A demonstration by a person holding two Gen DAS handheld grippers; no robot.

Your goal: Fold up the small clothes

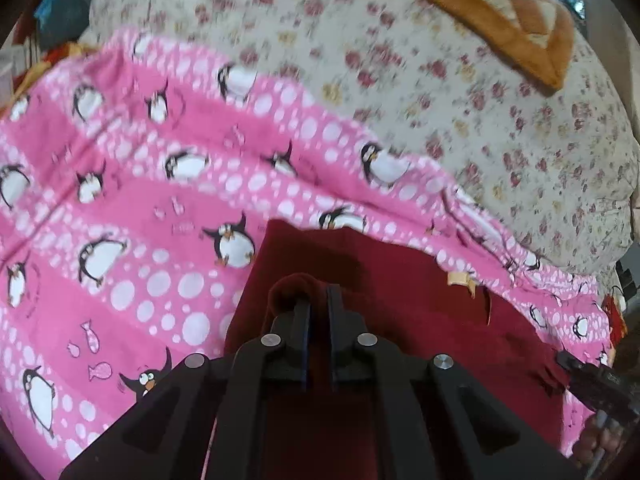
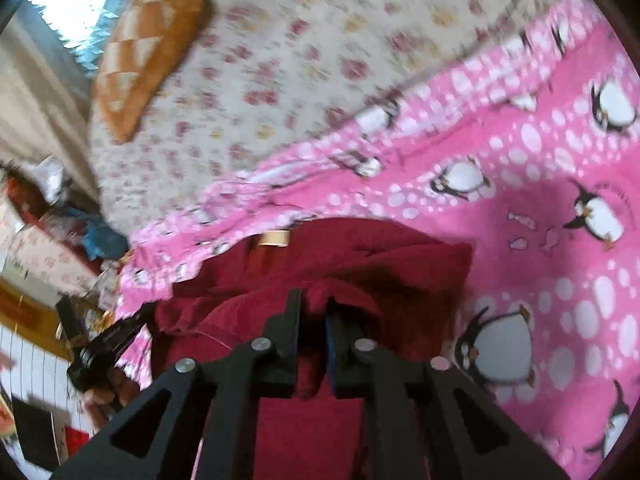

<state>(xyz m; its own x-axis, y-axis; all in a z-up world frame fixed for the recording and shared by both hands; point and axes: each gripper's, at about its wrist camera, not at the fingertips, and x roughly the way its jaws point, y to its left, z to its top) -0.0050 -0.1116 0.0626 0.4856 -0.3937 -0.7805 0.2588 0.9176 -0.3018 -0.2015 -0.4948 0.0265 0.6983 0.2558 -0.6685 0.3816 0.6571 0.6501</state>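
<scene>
The left gripper (image 1: 319,300) has its two fingers almost together, clamped on a rolled edge of the red garment (image 1: 400,280); the cloth bulges up over the left fingertip and a thin fold sits in the narrow slit between the pads. The right gripper (image 2: 314,312) is likewise nearly closed on a bunched hem of the same garment (image 2: 360,264), with red cloth wedged between its fingers and spilling over the tips.

There is one red garment, held by both grippers at once. It lies on the pink penguin blanket (image 1: 120,200), near that blanket's far edge, where pink meets the flowered bedspread (image 1: 440,80). One tan label (image 2: 274,238) shows at the garment's far edge, toward the blanket's far edge; it shows in the left view too (image 1: 460,279). No writing on it can be read.

One orange-and-cream quilted cushion (image 1: 500,12) lies on the bedspread well beyond the blanket. The blanket print shows many penguins, white dots and small fish; faint lettering beside one penguin in the right view is too blurred to read.

Each view catches the other gripper at its edge: the right one at the blanket's right side (image 1: 600,384), the left one at the left side (image 2: 104,344), where small print on its body is illegible.
</scene>
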